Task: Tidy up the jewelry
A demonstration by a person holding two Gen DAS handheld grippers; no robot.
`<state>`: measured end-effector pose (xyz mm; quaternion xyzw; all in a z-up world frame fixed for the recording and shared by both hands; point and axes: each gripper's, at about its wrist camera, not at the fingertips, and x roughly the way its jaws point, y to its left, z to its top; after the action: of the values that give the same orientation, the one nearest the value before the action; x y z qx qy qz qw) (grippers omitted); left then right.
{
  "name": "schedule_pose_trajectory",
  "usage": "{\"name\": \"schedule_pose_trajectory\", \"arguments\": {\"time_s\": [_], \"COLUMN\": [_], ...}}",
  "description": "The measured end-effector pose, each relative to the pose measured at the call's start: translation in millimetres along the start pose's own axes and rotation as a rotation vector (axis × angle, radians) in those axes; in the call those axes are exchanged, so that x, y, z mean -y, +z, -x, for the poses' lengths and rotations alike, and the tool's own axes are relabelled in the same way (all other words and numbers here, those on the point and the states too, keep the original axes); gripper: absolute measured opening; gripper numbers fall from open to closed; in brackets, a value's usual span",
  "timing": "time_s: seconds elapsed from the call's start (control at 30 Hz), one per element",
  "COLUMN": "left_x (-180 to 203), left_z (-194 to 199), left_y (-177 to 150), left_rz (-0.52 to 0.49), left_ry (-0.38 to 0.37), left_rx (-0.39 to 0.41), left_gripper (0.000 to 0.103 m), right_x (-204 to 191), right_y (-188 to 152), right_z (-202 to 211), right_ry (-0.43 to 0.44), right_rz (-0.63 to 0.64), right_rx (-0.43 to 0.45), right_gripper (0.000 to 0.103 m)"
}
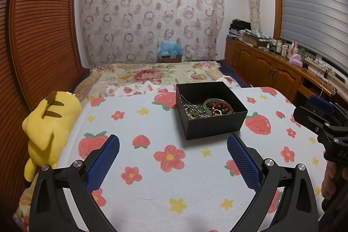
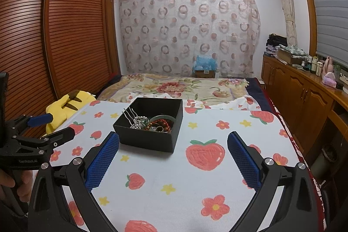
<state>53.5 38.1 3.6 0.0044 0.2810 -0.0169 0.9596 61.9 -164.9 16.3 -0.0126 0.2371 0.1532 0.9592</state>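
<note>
Box: black, square, matte cardboard box point(image 1: 212, 111), lid off, centre right of the left wrist frame, on a strawberry-and-flower cloth point(image 1: 152, 166) over a flat surface.
Jewelry: all heaped in one corner of the box point(image 2: 150, 123); pearl-headed metal hairpins point(image 2: 133, 117), a pale green bangle point(image 1: 214, 101), brown bead bracelets point(image 1: 219, 107), tangled together.
Stage: fits jewelry gathered in, or awaiting sorting.
Left gripper point(image 1: 173, 158): wide open, nothing held, blue ribbed pads aimed at the box.
Right gripper point(image 2: 173, 158): wide open, nothing held, just short of the box.
Beside: yellow plush toy point(image 1: 51, 123), left edge, soft.
</note>
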Motion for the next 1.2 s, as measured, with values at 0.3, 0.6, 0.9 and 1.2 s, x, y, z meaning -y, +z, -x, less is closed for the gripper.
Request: {"name": "schedule_pose_trajectory", "arguments": {"time_s": [0.3, 0.6, 0.9, 1.2], "left_x": [-1.3, -1.6, -1.2, -1.3], "left_z": [-0.4, -0.5, -0.4, -0.6], "left_y": [-2.8, -3.1, -3.3, -3.6], "left_rz": [0.003, 0.002, 0.004, 0.003], "left_ry": [0.001, 0.003, 0.003, 0.003], "left_rx": [0.011, 0.012, 0.014, 0.014], "left_gripper": [0.095, 0.095, 0.095, 0.095], "right_x": [0.6, 1.0, 1.5, 1.8], "right_y": [-0.5, -0.3, -0.5, -0.7], "right_z": [0.1, 0.2, 0.2, 0.2], "right_ry": [-0.001, -0.002, -0.001, 0.000], "right_rz": [-0.001, -0.001, -0.002, -0.003], "right_rx": [-0.001, 0.001, 0.001, 0.001], "right_gripper": [0.100, 0.100, 0.100, 0.100]}}
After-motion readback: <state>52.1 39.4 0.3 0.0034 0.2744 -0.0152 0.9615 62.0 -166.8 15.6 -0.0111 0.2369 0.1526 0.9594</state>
